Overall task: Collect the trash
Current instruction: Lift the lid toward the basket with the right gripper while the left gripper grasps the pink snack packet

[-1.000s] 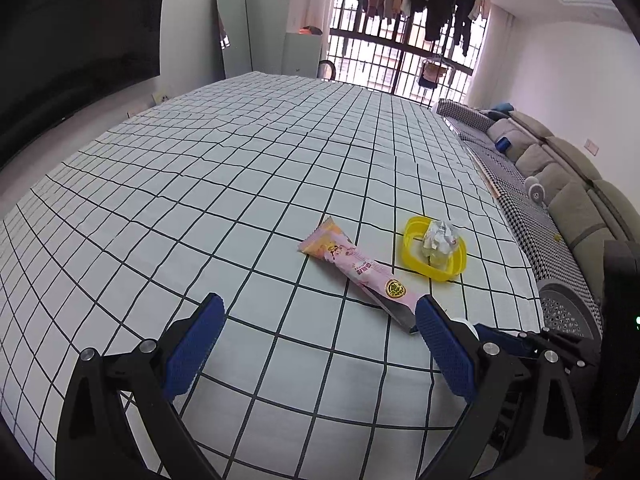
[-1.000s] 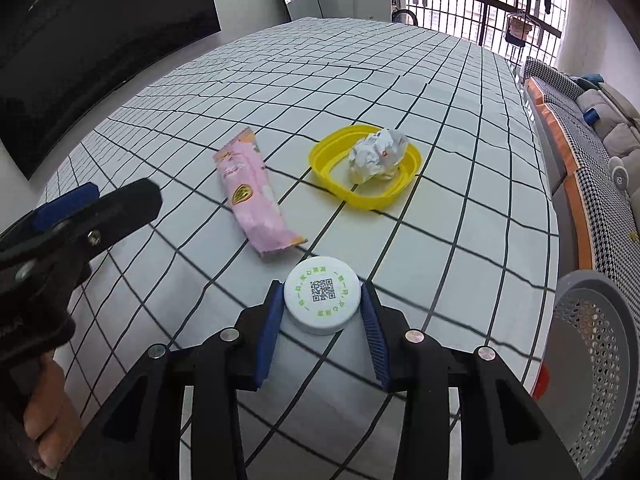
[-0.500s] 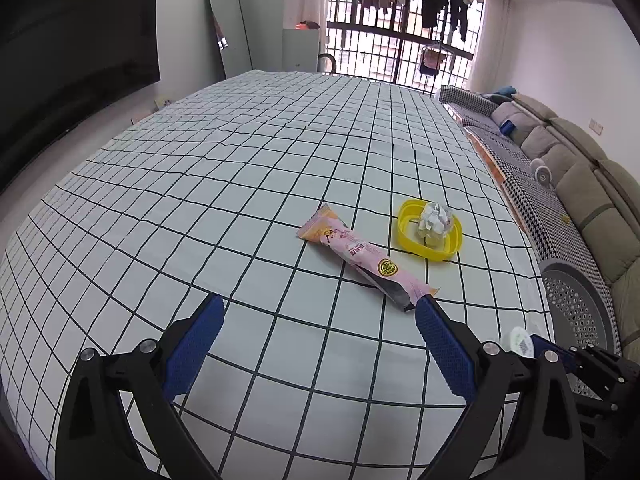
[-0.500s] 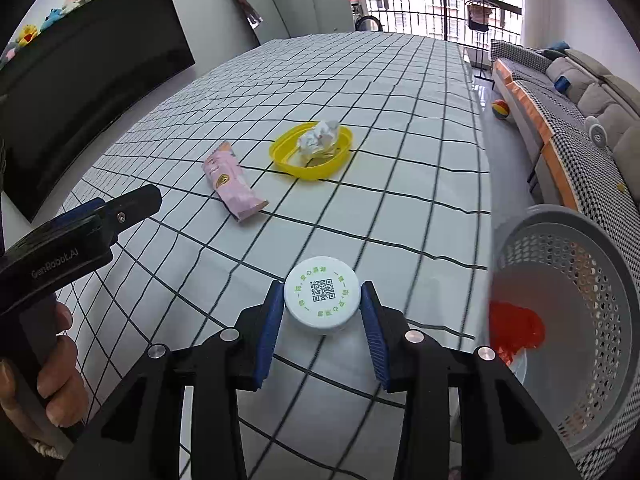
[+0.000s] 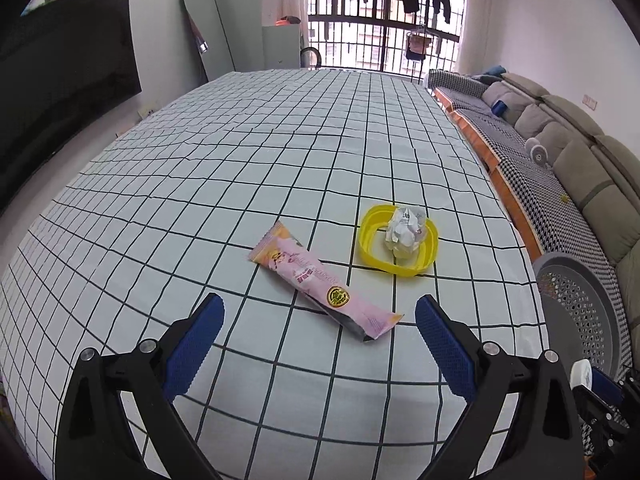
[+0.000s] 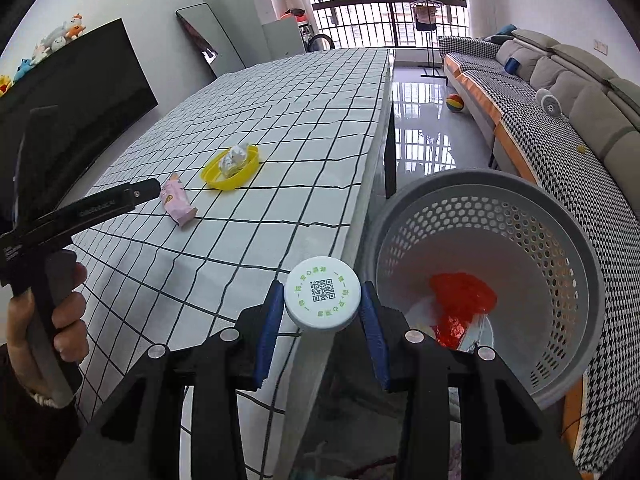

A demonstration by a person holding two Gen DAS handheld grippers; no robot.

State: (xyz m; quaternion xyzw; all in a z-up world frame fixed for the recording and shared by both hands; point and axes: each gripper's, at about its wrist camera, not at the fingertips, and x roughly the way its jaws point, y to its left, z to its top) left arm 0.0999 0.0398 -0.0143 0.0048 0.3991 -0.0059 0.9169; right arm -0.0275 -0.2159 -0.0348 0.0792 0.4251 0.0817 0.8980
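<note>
**White cap pinched over table edge, bin just beside**

We see the right gripper (image 6: pixel 322 312) closed partway on a white round cap (image 6: pixel 322 298), pads on opposite rim sides, above the table edge (image 6: pixel 362 200) by the grey mesh bin (image 6: pixel 560 240); cap looks light, rigid, smooth-rimmed, so a rim pinch suits but may slip; left gripper (image 5: pixel 316 340) spread wide, empty, above the checked cloth; pink wrapper (image 5: pixel 320 280) looks thin, crinkly, best taken across its middle; yellow lid (image 5: pixel 400 262) carries crumpled paper (image 5: pixel 406 230)

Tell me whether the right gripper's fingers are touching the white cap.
Touching. The right wrist view shows both blue fingers pressed against the white cap's sides.
</note>
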